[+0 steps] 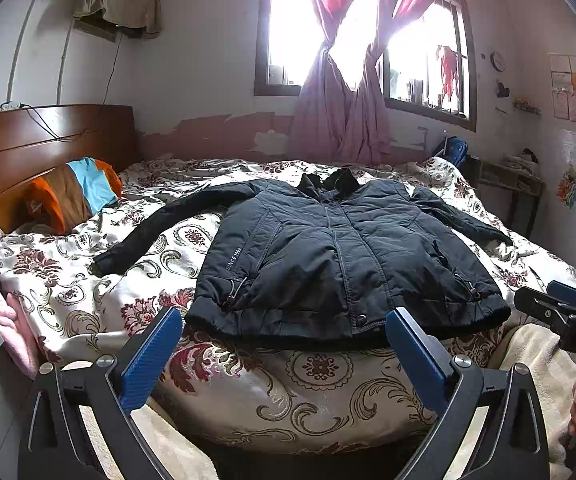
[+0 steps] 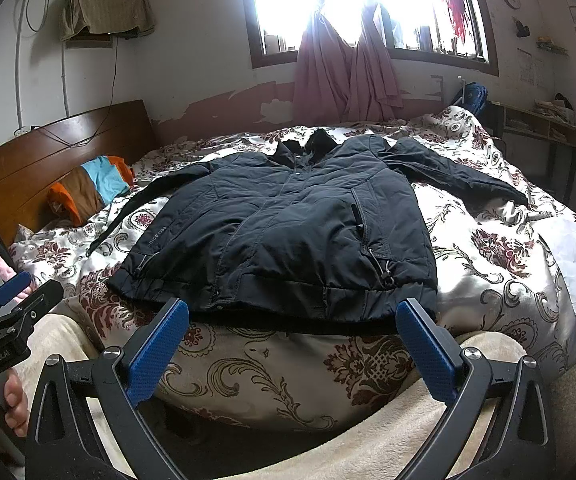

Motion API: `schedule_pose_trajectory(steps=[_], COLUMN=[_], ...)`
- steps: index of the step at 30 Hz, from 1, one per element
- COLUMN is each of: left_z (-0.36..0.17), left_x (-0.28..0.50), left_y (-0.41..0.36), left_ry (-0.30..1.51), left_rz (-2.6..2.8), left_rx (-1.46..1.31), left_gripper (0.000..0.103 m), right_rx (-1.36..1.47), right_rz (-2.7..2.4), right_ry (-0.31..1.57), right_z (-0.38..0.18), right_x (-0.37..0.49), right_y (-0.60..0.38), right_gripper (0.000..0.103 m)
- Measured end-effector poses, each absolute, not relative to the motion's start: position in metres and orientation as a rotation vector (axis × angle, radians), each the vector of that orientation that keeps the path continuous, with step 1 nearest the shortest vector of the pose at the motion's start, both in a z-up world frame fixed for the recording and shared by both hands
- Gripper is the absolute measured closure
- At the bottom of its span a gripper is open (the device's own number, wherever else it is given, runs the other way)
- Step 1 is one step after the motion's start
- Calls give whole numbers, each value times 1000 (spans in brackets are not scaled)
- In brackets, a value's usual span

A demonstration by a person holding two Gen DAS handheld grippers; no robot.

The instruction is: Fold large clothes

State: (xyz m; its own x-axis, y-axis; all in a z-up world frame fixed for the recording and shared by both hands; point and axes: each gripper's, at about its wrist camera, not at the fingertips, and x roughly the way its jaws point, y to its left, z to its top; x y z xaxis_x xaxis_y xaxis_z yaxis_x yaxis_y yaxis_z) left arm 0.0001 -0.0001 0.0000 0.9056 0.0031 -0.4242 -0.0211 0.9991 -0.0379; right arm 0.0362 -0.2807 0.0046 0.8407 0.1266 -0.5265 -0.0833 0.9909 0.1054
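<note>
Floral-patterned white quilt (image 1: 68,288) covers a bed. Left wrist view: dark navy padded jacket (image 1: 328,248) lies flat at 12 o'clock, sleeves spread; left gripper (image 1: 284,336) spread wide, empty. Right wrist view: jacket (image 2: 288,232) at 12 o'clock; right gripper (image 2: 292,328) likewise spread, empty.

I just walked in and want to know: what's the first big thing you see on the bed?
A big dark jacket lies spread flat, front up, in the middle of the flowery bedspread, with both sleeves stretched out to the sides. Behind it, a very bright window glows between knotted pink curtains. Up close, the left gripper and the right gripper hang open near the jacket's bottom hem, touching nothing.
</note>
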Motion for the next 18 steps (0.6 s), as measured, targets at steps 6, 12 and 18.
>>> schedule_pose_trajectory(steps=[6, 12, 18], left_z=[0, 0, -5], left_x=[0, 0, 3], left_y=[0, 0, 1], left_ry=[438, 441, 469], left_rz=[13, 12, 0], left_rx=[-41, -42, -50], left_gripper=[0, 0, 0], right_rx=[80, 83, 95], right_rz=[111, 109, 100], right_ry=[563, 566, 570], right_z=[4, 7, 7], right_x=[37, 39, 42], right_y=[-281, -284, -284], right_gripper=[1, 1, 1])
